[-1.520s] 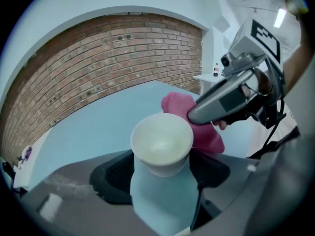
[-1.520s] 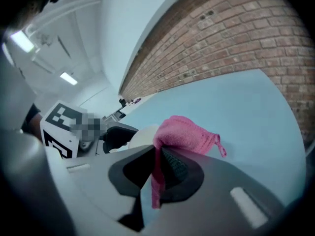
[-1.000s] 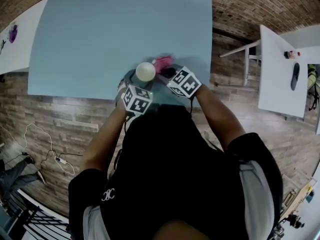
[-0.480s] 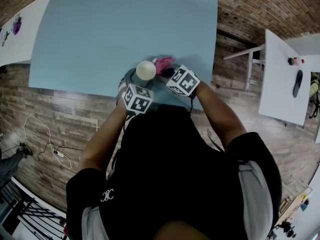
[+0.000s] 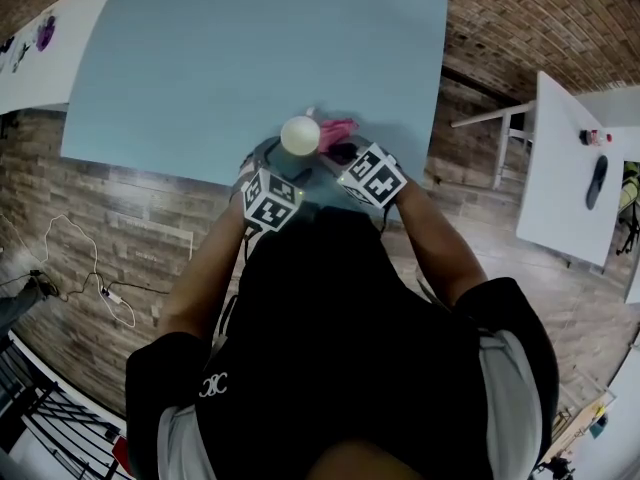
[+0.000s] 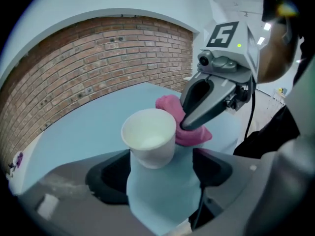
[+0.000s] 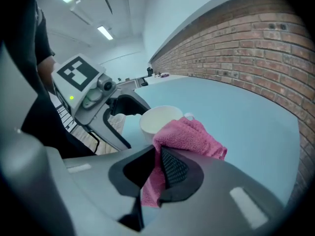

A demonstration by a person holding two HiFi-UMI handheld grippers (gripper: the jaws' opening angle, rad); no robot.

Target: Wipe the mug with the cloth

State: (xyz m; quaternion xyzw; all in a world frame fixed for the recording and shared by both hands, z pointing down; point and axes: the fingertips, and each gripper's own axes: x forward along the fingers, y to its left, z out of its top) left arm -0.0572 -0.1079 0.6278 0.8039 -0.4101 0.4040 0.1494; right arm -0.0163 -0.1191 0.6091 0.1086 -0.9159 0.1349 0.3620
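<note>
- At the near edge of the blue table (image 5: 250,58): white mug (image 6: 149,136) stands upright between the jaws of the left gripper (image 6: 161,168). They have just been opening, and the pads are clear of it.
- Right gripper (image 7: 160,163) clamps the pink cloth (image 7: 189,136), which apparently touches the mug's side.
- Step, judged: wiping the outer wall. The next move needs the mug steadied.
- Count: one mug, one cloth, two grippers.

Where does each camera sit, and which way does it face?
Head view: on the person's head, looking steeply down at the light blue table; shows torso and both arms.
Left gripper view: on the left gripper, looking along its jaws, which have just been opening, apart around the white mug; person's body at right.
Right gripper view: on the right gripper, looking along jaws shut on the pink cloth; person's body at left.
Shared: both gripper views show mug, cloth and the other gripper.
</note>
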